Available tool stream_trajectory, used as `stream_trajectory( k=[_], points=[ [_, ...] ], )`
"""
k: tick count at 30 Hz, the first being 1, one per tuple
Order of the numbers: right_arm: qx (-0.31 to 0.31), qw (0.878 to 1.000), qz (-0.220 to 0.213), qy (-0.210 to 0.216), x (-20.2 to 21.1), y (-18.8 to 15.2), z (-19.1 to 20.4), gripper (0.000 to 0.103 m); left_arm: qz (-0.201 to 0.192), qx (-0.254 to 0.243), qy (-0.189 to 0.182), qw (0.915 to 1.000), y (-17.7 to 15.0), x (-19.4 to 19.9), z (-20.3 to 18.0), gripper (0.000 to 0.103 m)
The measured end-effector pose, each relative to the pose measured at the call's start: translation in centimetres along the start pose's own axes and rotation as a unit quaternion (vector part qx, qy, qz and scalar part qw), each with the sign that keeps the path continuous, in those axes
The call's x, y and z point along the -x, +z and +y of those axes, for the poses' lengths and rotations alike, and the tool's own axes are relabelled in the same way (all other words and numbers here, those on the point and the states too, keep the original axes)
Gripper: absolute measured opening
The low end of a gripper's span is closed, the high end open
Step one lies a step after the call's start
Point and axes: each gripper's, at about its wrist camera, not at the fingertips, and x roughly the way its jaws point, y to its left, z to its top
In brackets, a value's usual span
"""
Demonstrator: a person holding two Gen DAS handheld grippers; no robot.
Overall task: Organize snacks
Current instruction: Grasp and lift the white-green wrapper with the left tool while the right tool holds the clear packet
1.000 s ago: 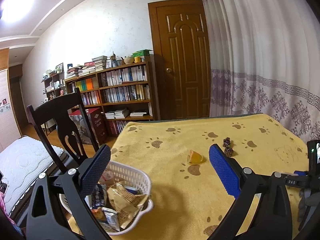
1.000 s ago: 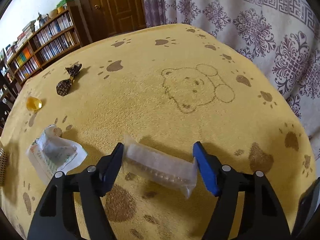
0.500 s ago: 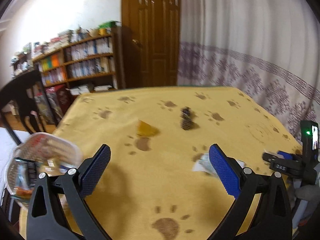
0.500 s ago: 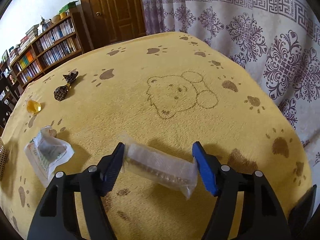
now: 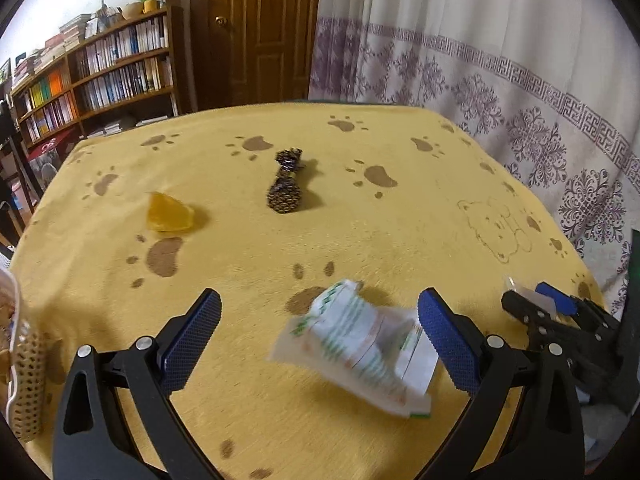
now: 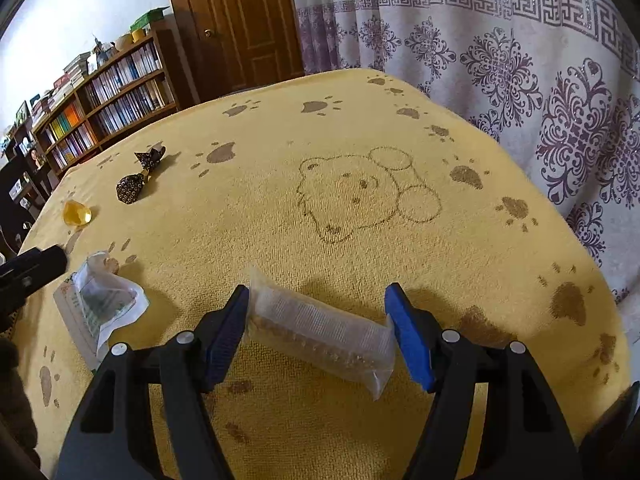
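Both hand-held grippers poised over snack packets, neither grasp made yet.

The clear wafer packet (image 6: 320, 330) lies on the yellow-covered bench (image 6: 360, 120) between the spread jaws of the right hand-held gripper (image 6: 318, 338); the white-and-green packet (image 5: 362, 344) lies toward the right-hand jaw of the wide-open, empty left hand-held gripper (image 5: 320, 344). Next comes closing on each, then carrying it to the basket (image 5: 24, 376) (only its edge shows); an amber candy (image 5: 168, 218) and a dark wrapped sweet (image 5: 285, 194) wait farther off.

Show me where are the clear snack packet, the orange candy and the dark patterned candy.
clear snack packet (image 6: 320, 330): right wrist view, middle of wrapper.
orange candy (image 5: 169, 214): left wrist view, its centre.
dark patterned candy (image 5: 284, 197): left wrist view, round body.
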Motion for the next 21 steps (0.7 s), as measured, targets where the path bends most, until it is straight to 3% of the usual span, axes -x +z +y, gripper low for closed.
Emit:
stream_trajectory(
  k=[8,21],
  points=[
    [-0.008,1.0,0.002,0.003,-0.1,0.0,-0.2,0.069,0.046,0.005,0.022,0.9987,0.3,-3.8,-1.1,0.1],
    [-0.009,1.0,0.003,0.005,-0.1,-0.1,-0.2,0.069,0.064,0.024,0.012,0.9976,-1.9,-3.7,1.0,0.1]
  ],
)
